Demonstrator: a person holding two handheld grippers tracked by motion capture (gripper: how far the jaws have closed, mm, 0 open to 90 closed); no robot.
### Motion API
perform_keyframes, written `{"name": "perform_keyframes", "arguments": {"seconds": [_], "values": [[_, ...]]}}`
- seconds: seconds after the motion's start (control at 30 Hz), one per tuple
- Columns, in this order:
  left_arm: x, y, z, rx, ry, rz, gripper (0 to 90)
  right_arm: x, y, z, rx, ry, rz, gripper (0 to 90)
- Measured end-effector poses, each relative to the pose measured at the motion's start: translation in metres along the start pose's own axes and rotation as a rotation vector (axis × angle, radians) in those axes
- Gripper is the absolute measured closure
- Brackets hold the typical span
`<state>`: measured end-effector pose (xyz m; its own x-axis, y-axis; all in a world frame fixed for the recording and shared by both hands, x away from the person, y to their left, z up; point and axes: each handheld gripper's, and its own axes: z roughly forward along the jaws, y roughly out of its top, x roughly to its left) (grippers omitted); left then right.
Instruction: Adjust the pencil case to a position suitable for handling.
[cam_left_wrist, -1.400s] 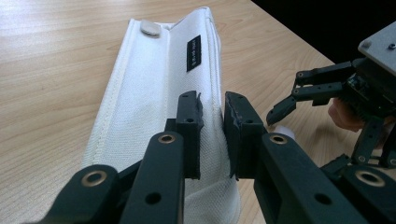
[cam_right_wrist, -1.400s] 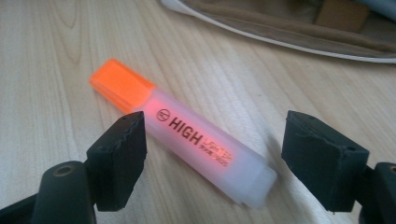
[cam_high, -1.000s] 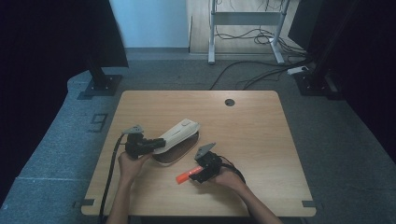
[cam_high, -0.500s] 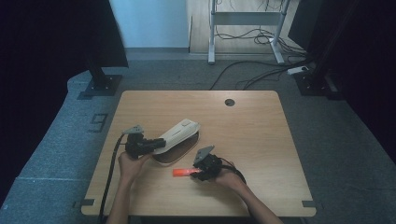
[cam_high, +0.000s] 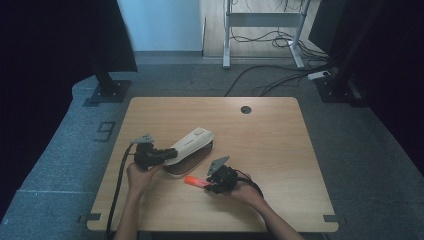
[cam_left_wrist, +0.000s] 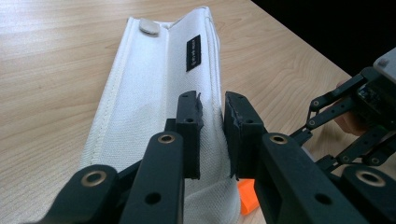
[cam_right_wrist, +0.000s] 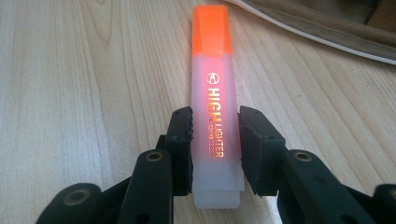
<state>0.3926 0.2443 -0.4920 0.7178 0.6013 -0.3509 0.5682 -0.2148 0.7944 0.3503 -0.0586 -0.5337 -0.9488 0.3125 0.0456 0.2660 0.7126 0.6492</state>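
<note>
Two grips to worry about. Left gripper (cam_high: 170, 153) pinching just a fold of the white pouch (cam_high: 189, 143), flap lifted off the wooden table (cam_high: 280, 145); thin bite, could slide free and drop shut. Right gripper (cam_high: 209, 183) clamped on the orange highlighter (cam_right_wrist: 213, 116) near its tail, just beside the opening, probably resting on the wood. Could pivot and snag the rim.

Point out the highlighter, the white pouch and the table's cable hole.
highlighter (cam_right_wrist: 212, 93), right gripper view, on its printed barrel.
white pouch (cam_left_wrist: 140, 88), left gripper view, on its fabric flap.
cable hole (cam_high: 245, 109), high view, at its middle.
</note>
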Motion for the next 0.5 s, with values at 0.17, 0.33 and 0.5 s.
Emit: {"name": "perform_keyframes", "arguments": {"seconds": [0.17, 0.33, 0.5], "values": [[0.0, 0.0, -0.001, -0.008, 0.007, -0.001, 77.2, -0.001, -0.002, -0.008, -0.026, 0.006, 0.021, 65.5], [0.0, 0.0, -0.001, -0.014, 0.008, -0.001, 77.4, 0.0, -0.002, -0.016, -0.051, 0.006, 0.031, 65.5], [0.0, 0.0, -0.002, -0.016, 0.01, -0.003, 77.6, -0.001, -0.002, -0.027, -0.073, -0.006, 0.036, 65.5]]}}
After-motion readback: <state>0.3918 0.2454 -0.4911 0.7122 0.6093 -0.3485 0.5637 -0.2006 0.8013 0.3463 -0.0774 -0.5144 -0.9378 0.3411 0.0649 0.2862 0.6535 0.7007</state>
